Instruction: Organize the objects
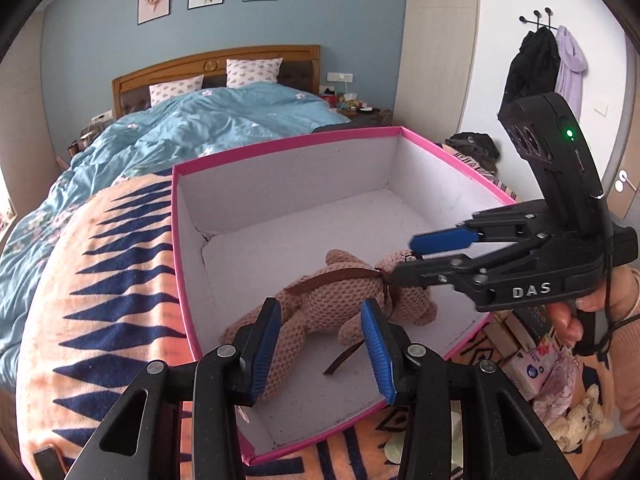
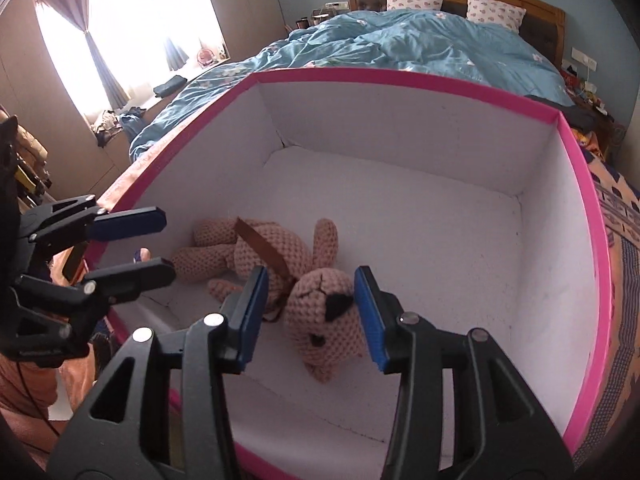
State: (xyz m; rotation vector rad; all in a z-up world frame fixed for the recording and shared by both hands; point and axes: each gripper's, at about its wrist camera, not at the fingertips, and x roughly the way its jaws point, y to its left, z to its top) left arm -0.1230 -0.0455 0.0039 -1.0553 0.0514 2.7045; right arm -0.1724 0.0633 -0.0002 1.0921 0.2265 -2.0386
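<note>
A pink knitted teddy bear (image 1: 332, 300) with a brown ribbon lies on its side on the floor of a pink-rimmed white box (image 1: 280, 144). My left gripper (image 1: 322, 340) is open above the bear's legs, holding nothing. My right gripper (image 1: 404, 258) is open over the bear's head, jaws on either side of it. In the right wrist view the bear (image 2: 296, 280) lies inside the box (image 2: 580, 200), its head between my open right gripper's (image 2: 308, 312) fingers. The left gripper (image 2: 164, 244) shows open at the box's left rim.
The box sits on an orange and navy patterned blanket (image 1: 112, 280) at the foot of a bed with a blue duvet (image 1: 192, 128). A small cream plush toy (image 1: 584, 420) and packets lie on the floor at the right. Coats hang on wall hooks (image 1: 544, 64).
</note>
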